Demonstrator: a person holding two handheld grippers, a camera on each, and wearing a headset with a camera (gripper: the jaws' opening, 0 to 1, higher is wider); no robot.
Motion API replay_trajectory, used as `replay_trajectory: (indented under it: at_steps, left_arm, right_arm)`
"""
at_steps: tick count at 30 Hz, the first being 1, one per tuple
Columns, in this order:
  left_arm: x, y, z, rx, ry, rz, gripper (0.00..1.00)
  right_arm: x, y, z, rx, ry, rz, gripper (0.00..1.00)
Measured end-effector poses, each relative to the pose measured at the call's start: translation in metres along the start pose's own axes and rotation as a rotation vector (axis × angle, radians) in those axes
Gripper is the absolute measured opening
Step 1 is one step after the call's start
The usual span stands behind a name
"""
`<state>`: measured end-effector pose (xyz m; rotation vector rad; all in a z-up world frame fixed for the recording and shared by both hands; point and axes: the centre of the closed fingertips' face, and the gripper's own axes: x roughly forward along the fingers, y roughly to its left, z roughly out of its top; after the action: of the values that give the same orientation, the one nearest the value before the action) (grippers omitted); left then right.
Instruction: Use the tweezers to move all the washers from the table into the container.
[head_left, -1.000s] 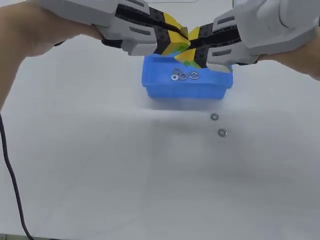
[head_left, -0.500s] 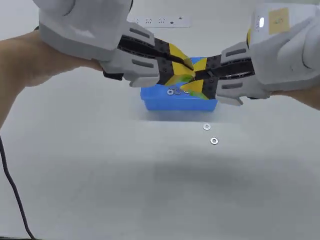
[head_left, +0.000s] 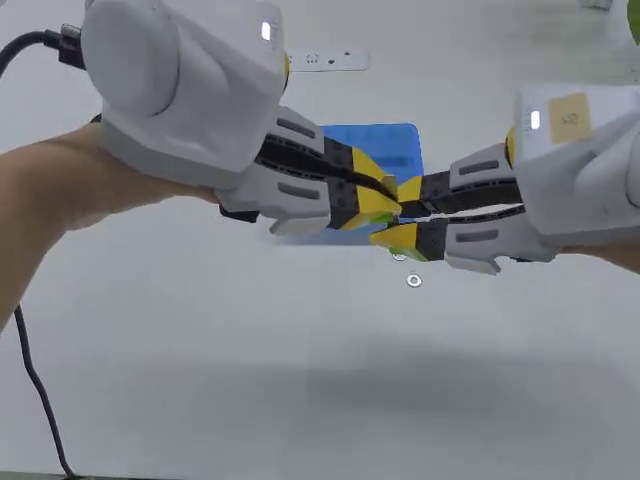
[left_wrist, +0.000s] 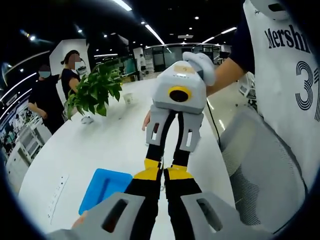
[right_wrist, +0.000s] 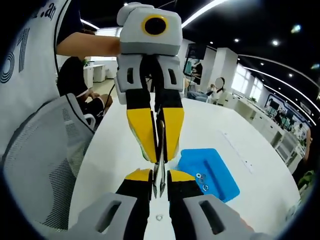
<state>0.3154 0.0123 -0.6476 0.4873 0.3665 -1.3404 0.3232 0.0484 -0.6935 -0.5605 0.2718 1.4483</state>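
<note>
**Tweezers regrip, washers still out**
L gripper (left_wrist: 163, 172) & R gripper (right_wrist: 160, 174) both clamped on tweezers (right_wrist: 159, 186) above worktop (head_left: 300, 380). Washer (head_left: 414, 281) lies near container (head_left: 385, 150). Next, prob.: settle tweezers in one gripper, then pinch washer's thin rim.

Head view: grippers tip to tip

Left gripper (head_left: 388, 203) and right gripper (head_left: 402, 213) meet with yellow tips touching, in front of the blue container (head_left: 372, 148). Thin pale tweezers (head_left: 445, 212) lie between the right jaws. One washer (head_left: 414, 281) lies on the white table (head_left: 300, 380) just below the tips.
</note>
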Motion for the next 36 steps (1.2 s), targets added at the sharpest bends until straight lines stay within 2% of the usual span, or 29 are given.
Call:
replay_trajectory:
  at_steps: [3,6,16,21,25,27,36]
  left_arm:
    - [0.000,0.000,0.001,-0.007,-0.012,0.007,0.07]
    - [0.000,-0.003,-0.001,-0.011,-0.010,0.002,0.07]
    - [0.005,-0.008,0.002,-0.017,-0.033,-0.025,0.07]
    - [0.014,-0.009,-0.002,-0.032,-0.028,-0.045,0.07]
    - [0.022,-0.011,-0.007,-0.037,-0.014,-0.062,0.07]
    - [0.027,-0.011,-0.011,-0.041,-0.003,-0.069,0.07]
    - [0.041,-0.004,-0.027,-0.064,0.040,-0.097,0.07]
  right_arm:
    - [0.001,0.008,-0.006,0.024,0.018,0.018,0.15]
    - [0.001,0.012,-0.007,0.020,0.010,0.011,0.15]
    - [0.001,0.012,-0.015,0.056,0.006,0.016,0.11]
    - [0.000,0.013,-0.024,0.070,0.020,0.017,0.10]
    - [-0.001,0.013,-0.034,0.080,0.031,0.014,0.10]
    - [0.000,0.012,-0.045,0.082,0.040,0.013,0.10]
    - [0.004,0.007,-0.065,0.072,0.079,0.000,0.10]
